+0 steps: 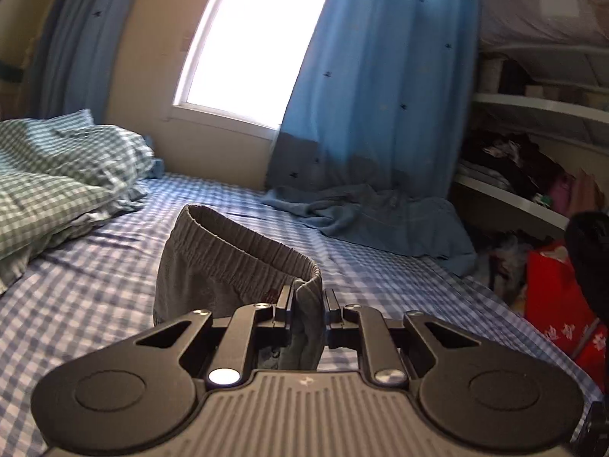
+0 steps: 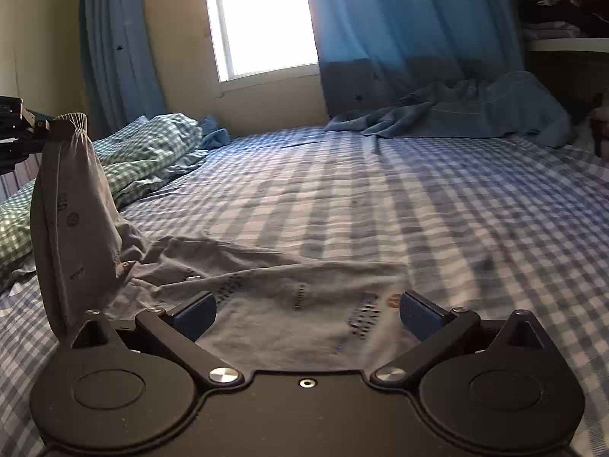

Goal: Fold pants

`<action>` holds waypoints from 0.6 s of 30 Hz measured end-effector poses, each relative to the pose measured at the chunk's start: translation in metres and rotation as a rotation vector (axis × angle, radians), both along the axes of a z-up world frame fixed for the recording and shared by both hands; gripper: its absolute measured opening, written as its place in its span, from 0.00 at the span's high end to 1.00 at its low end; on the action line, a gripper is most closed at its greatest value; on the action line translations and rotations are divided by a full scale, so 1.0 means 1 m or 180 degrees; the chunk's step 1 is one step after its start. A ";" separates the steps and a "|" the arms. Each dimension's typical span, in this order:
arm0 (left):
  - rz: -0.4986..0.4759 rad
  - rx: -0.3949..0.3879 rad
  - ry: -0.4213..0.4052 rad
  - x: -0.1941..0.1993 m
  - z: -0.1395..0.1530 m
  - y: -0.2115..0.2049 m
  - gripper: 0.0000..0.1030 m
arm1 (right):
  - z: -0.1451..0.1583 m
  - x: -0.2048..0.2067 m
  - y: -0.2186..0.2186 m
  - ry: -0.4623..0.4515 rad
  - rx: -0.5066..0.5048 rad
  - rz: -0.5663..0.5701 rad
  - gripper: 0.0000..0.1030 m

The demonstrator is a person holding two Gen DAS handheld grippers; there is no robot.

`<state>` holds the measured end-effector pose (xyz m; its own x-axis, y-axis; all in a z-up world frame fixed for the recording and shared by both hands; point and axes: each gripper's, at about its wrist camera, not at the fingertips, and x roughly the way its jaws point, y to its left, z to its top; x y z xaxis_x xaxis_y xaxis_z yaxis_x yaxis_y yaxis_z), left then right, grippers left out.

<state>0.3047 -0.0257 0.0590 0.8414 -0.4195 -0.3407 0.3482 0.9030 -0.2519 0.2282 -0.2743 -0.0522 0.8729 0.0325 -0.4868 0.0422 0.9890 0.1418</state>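
free: bed sheet (image 2: 437,209) centre | blocked: pillow (image 2: 152,144) left, blue blanket (image 2: 475,110) far

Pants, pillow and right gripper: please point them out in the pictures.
pants (image 1: 243,243), left wrist view, on the elastic waistband.
pillow (image 1: 64,175), left wrist view, on its checked cover.
right gripper (image 2: 306,314), right wrist view, midway between the open fingertips.

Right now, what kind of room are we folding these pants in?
Most likely a bedroom. The grey pants lie on a bed with a blue checked sheet, green checked pillows sit at its left, and blue curtains hang beside a bright window. Shelves of clothes stand at the right.
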 end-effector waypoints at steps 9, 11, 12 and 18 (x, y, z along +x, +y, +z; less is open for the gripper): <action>-0.0865 0.0450 0.0161 -0.024 -0.056 -0.129 0.85 | -0.016 -0.038 -0.079 0.0167 -0.0098 -0.0589 0.01; -0.0986 0.0599 0.0279 -0.027 -0.080 -0.150 0.85 | -0.021 -0.042 -0.089 0.0218 -0.0083 -0.0665 0.01; -0.1019 0.0695 0.0311 -0.029 -0.092 -0.159 0.85 | -0.024 -0.043 -0.093 0.0242 -0.0072 -0.0688 0.01; -0.1104 0.1216 0.0244 -0.056 -0.142 -0.188 0.81 | -0.036 -0.044 -0.099 0.0338 -0.0039 -0.0655 0.01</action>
<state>0.2483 -0.2141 -0.0829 0.6415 -0.5029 -0.5792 0.6368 0.7702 0.0365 0.1841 -0.3734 -0.0882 0.8043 -0.1474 -0.5756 0.2572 0.9596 0.1138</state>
